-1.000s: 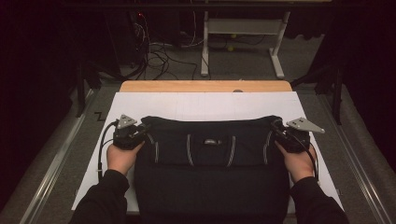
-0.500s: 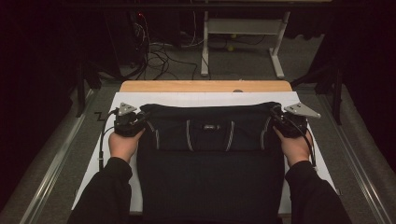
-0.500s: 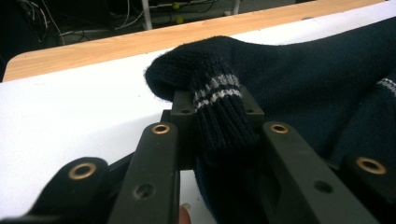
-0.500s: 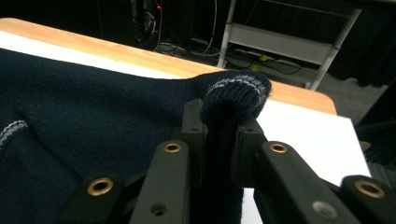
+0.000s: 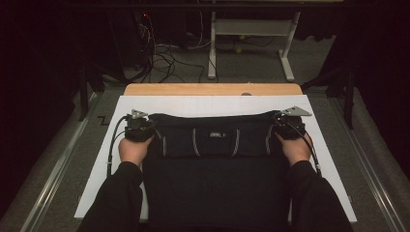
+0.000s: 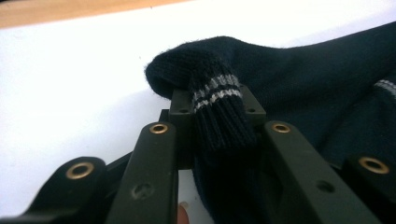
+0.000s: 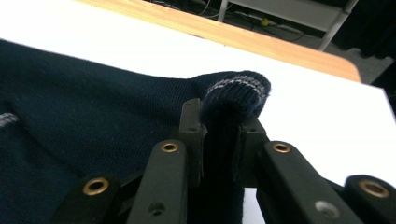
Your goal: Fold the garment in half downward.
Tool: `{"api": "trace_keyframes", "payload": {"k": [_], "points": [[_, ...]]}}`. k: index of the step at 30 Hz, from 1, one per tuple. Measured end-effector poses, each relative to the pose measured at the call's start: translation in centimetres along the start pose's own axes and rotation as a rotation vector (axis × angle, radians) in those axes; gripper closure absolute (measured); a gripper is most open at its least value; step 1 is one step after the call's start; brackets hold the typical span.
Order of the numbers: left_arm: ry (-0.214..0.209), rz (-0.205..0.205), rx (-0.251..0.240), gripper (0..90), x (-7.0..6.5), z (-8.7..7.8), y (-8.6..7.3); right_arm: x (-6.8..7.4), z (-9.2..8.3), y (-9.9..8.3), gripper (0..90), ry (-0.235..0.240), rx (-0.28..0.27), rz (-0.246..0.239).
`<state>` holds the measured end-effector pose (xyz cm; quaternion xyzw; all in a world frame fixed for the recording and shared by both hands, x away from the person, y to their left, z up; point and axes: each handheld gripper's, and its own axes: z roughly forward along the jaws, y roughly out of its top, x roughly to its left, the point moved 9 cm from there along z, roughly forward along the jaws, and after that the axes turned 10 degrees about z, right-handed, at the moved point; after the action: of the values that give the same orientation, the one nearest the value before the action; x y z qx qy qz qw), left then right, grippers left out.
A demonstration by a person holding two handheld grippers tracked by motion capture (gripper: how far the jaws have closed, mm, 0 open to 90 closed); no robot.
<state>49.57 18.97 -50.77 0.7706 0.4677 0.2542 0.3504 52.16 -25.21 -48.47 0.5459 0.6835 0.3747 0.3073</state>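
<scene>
Both clamped: left hand-held gripper (image 5: 145, 126) and right hand-held gripper (image 5: 286, 126) each pinch a striped ribbed corner of the navy knit sweater (image 5: 215, 159), folded edge stretched between them on the white board (image 5: 217, 104). Keep tension even and both corners level when laying down. Bench (image 5: 145, 90) is wood; dark room, floor cables (image 5: 159, 53) behind.

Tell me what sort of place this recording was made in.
Probably a lab or workshop set up for recording, not a home. A white board covers a wooden table as a work surface, loose cables trail over the grey floor behind, and a bare metal table frame stands in the dark background.
</scene>
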Motion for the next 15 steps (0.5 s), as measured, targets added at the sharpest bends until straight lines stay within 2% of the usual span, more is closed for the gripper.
{"api": "trace_keyframes", "payload": {"k": [1, 3, 4, 5, 6, 7, 9, 10, 11, 14, 15], "points": [[-0.004, -0.007, 0.0, 69.6, -0.1, 0.1, 0.0, 0.0, 0.1, -0.1, 76.8, 0.003, 0.006, 0.012], [-0.01, -0.015, -0.003, 62.5, -0.2, 0.2, 0.0, 0.0, 0.2, -0.2, 75.2, 0.006, 0.01, 0.02], [-0.01, -0.021, -0.001, 56.8, -0.2, 0.1, 0.0, 0.0, 0.4, -0.6, 65.4, 0.013, 0.034, 0.053], [-0.013, -0.031, 0.003, 50.6, -0.2, 0.0, 0.0, -0.1, 0.4, -0.7, 59.3, 0.016, 0.044, 0.069], [-0.013, -0.031, 0.003, 45.2, -0.2, 0.0, 0.0, -0.1, 0.4, -0.7, 59.3, 0.016, 0.044, 0.069], [-0.016, -0.053, 0.0, 41.3, 0.0, -0.4, 0.0, -0.4, 0.3, -0.8, 50.4, 0.013, 0.045, 0.089], [-0.028, -0.063, -0.015, 38.0, 0.0, -0.7, 0.1, -0.6, -0.3, -0.7, 44.3, 0.015, 0.031, 0.106], [-0.038, -0.069, -0.022, 38.0, 0.0, -0.9, 0.1, -0.6, -0.3, -0.7, 44.3, 0.015, 0.031, 0.106], [-0.056, -0.075, -0.034, 35.5, -0.1, -1.6, 0.0, -0.6, -0.9, -0.8, 38.6, 0.042, 0.026, 0.121], [-0.07, -0.072, -0.052, 32.4, -0.5, -2.2, -0.2, -0.3, -1.6, -1.0, 34.9, 0.07, 0.018, 0.126], [-0.106, -0.075, -0.053, 30.2, -1.2, -2.8, -0.6, 0.1, -2.4, -1.4, 31.0, 0.089, 0.004, 0.115]]}}
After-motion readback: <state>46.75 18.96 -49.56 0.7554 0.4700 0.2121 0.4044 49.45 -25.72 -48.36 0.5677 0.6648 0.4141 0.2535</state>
